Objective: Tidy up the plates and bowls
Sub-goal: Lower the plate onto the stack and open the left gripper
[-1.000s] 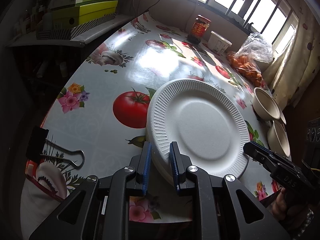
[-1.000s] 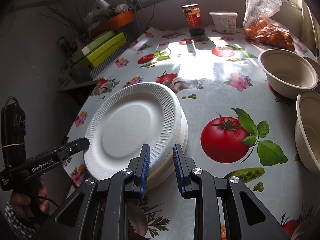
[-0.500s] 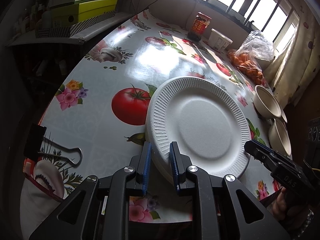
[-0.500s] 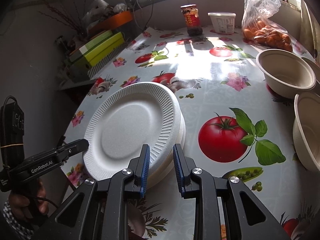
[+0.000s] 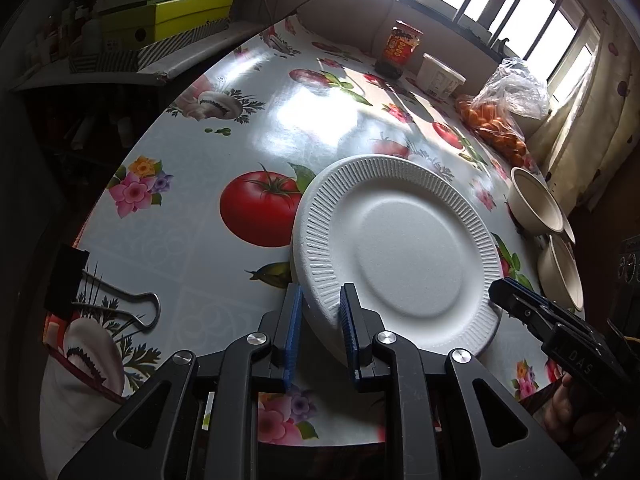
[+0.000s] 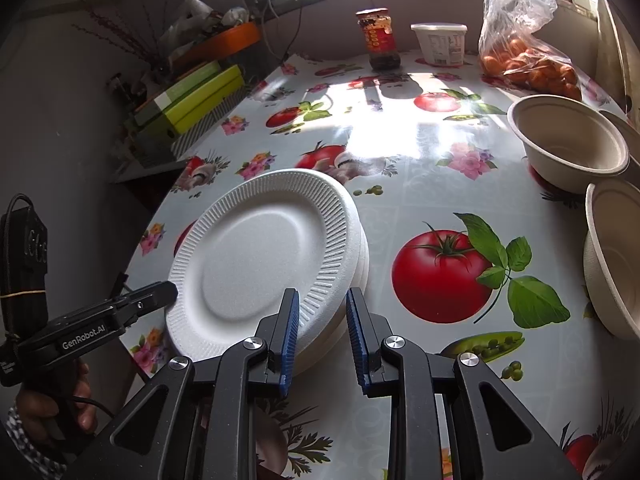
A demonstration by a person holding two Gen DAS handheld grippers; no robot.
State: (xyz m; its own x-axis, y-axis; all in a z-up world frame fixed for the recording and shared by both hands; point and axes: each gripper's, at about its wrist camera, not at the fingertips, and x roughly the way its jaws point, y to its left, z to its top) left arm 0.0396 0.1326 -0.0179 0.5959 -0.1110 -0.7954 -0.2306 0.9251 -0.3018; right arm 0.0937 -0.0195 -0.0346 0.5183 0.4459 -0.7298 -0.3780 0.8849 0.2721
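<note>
On the flowered worktop (image 6: 420,184) a stack of white plates (image 6: 264,256) lay near the front edge, with two bowls (image 6: 568,140) well apart from it at the right; the left tool (image 5: 318,332) had its blue pads set either side of the stack's near rim, parted a little wider than the rim and, as far as could be told, not clamping it; the right tool (image 6: 322,332) stood likewise at the opposite rim, partly open, one pad over the top plate and the other outside the edge, gripping nothing; the step in hand seemed to be squaring or shifting the stack from both sides; to do it well, both tools would need to close together on the whole thickness, not the top plate alone, since foam plates slide and bend easily; pressure ought to be light and even, and any lift level, lest the lower plates slip out; a binder clip (image 5: 100,300) lay at the left, clear of the stack
</note>
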